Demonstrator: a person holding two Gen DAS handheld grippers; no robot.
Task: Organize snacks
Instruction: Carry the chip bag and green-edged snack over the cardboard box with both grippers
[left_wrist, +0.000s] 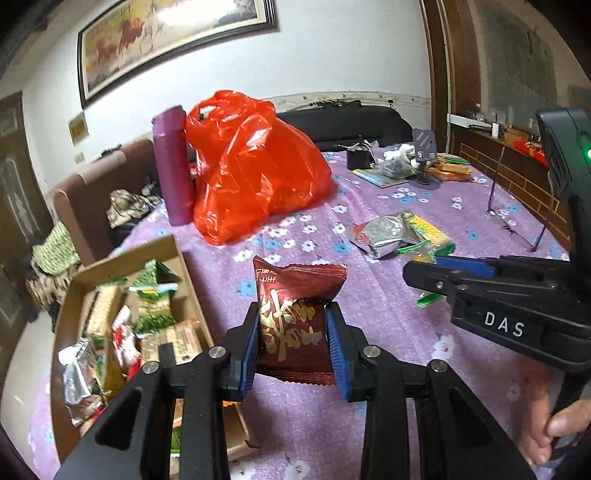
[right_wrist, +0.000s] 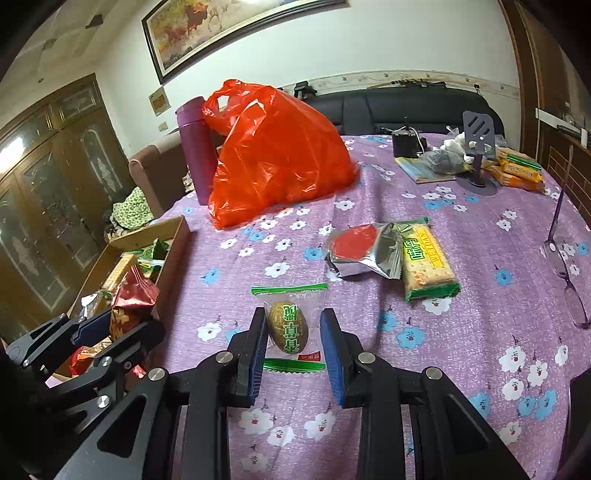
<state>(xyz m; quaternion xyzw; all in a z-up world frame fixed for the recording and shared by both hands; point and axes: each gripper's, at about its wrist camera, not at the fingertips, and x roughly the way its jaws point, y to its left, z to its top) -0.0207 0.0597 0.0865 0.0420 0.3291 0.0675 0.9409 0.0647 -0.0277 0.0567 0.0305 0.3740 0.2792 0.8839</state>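
Note:
My left gripper (left_wrist: 291, 314) is shut on a dark red snack packet (left_wrist: 295, 317) with gold characters, held just right of the cardboard box (left_wrist: 184, 295) that holds several snacks. In the right wrist view the left gripper (right_wrist: 122, 325) holds that packet (right_wrist: 133, 302) over the box's edge (right_wrist: 173, 251). My right gripper (right_wrist: 293, 321) is shut on a clear green-edged packet (right_wrist: 288, 325) with a brown egg-shaped snack, at the purple flowered tablecloth (right_wrist: 461, 332). The right gripper also shows in the left wrist view (left_wrist: 424, 273).
A silver and red packet (right_wrist: 364, 251) and a yellow-green cracker pack (right_wrist: 428, 258) lie mid-table. A red plastic bag (right_wrist: 273, 155) and a purple bottle (right_wrist: 195, 147) stand behind. Glasses (right_wrist: 565, 266) lie at the right. A phone stand (right_wrist: 478, 147) and biscuit packs (right_wrist: 517, 170) sit far right.

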